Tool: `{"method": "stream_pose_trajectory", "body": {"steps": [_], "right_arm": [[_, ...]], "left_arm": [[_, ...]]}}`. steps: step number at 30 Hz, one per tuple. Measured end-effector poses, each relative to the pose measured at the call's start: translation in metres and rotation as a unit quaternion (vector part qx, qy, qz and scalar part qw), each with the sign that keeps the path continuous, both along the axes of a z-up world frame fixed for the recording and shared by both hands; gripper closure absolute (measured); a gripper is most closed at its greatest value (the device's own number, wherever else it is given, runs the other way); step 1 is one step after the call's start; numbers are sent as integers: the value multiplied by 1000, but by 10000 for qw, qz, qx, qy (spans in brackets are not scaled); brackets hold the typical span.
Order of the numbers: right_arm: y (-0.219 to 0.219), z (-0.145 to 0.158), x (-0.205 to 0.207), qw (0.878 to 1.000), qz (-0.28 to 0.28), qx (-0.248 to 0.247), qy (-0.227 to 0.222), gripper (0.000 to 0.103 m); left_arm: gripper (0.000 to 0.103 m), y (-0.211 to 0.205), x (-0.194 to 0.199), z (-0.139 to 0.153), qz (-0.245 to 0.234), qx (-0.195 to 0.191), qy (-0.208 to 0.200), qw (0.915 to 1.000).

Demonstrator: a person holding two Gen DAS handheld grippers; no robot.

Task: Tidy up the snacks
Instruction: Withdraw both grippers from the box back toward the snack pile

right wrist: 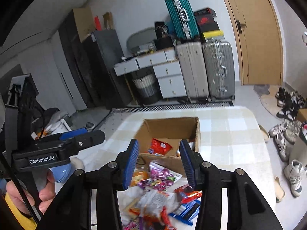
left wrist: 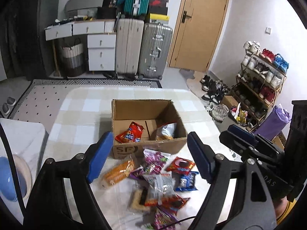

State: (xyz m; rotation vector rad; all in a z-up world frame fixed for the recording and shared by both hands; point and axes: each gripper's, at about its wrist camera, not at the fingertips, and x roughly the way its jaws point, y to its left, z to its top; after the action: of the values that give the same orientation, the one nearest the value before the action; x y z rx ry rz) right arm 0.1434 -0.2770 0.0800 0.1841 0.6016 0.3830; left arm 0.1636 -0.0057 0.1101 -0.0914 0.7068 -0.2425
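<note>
An open cardboard box [left wrist: 168,145] [right wrist: 168,126] stands on the checked table [left wrist: 86,115]. Inside lie a red snack bag [left wrist: 130,134] [right wrist: 160,146] and a white bag [left wrist: 167,130]. In front of the box is a loose pile of snacks: an orange pack [left wrist: 119,172], a purple pack [left wrist: 153,157], a red pack [left wrist: 180,165], a blue pack [left wrist: 187,181] and a silvery pack [left wrist: 159,184]. My left gripper [left wrist: 150,137] hangs above the pile, open wide and empty. My right gripper [right wrist: 158,142] hovers beside it, open with a narrower gap, nothing between its pads.
A blue bowl [left wrist: 9,182] sits on a white surface left of the table. Suitcases [left wrist: 142,48], white drawers [left wrist: 101,51] and a door [left wrist: 199,25] line the far wall. A shoe rack [left wrist: 262,72] and loose shoes stand on the floor to the right.
</note>
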Motion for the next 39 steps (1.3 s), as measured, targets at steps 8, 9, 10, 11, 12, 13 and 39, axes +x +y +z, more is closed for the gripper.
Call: {"method": "stream_pose_trajectory", "body": {"steps": [8, 9, 10, 11, 12, 13, 39], "right_arm": [[3, 36, -68, 9996, 38, 136, -256, 54], [4, 38, -75, 9995, 45, 131, -288, 49], [6, 41, -84, 9994, 44, 115, -332, 46], [7, 43, -92, 9992, 52, 100, -371, 40], [9, 44, -101, 9990, 69, 91, -421, 38], [9, 44, -109, 9988, 90, 75, -475, 38], [17, -96, -104, 9975, -57, -397, -578, 1]], "left_arm": [[22, 6, -87, 46, 46, -43, -307, 9995], [21, 7, -99, 51, 44, -38, -344, 9994], [20, 6, -110, 55, 32, -30, -384, 9993], [20, 7, -124, 59, 52, 3, -442, 9990], [20, 7, -134, 62, 79, 32, -473, 9988], [19, 8, -144, 64, 92, 48, -508, 9987], [1, 46, -139, -99, 711, 404, -517, 9953]]}}
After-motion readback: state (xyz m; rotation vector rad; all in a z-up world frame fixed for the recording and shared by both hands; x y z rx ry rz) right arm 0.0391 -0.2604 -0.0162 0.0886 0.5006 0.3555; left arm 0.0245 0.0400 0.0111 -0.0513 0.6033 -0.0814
